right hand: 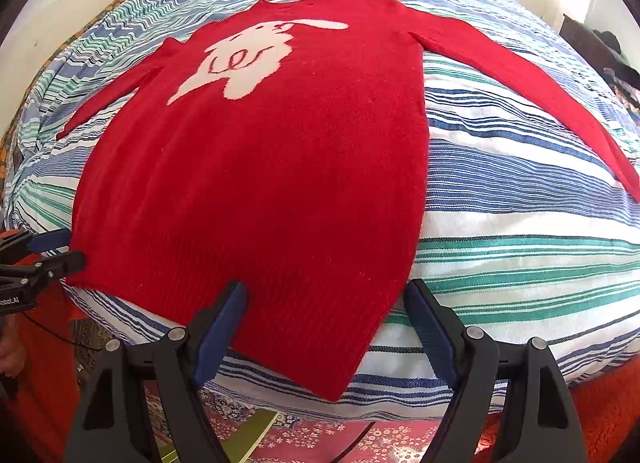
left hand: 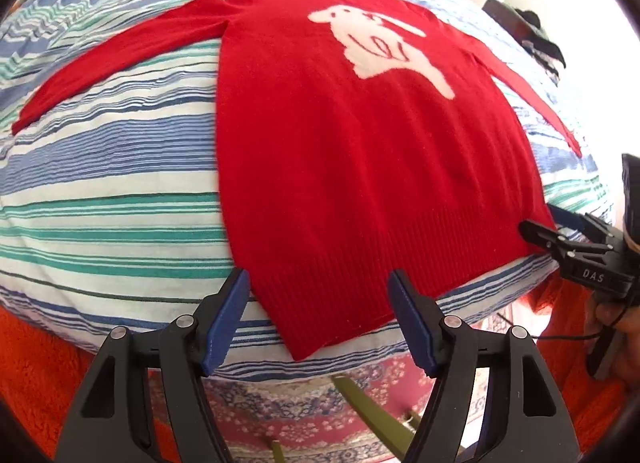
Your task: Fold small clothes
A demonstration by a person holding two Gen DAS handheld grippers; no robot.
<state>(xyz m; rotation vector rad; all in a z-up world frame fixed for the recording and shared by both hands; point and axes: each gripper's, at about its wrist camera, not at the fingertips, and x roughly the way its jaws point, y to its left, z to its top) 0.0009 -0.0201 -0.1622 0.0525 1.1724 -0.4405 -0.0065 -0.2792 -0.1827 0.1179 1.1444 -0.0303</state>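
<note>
Striped bed (left hand: 112,167): both grippers angled down over sweater (left hand: 340,167).

A red sweater (left hand: 360,151) lies flat and face up on the striped bed cover (left hand: 112,167), spread out smooth. It has a big white animal picture (left hand: 380,43) on the chest, up near the neck hole at the far end of the cover. Both long sleeves stick out to the sides on the cover, and the ribbed bottom edge sits at the cover's near edge.
</note>
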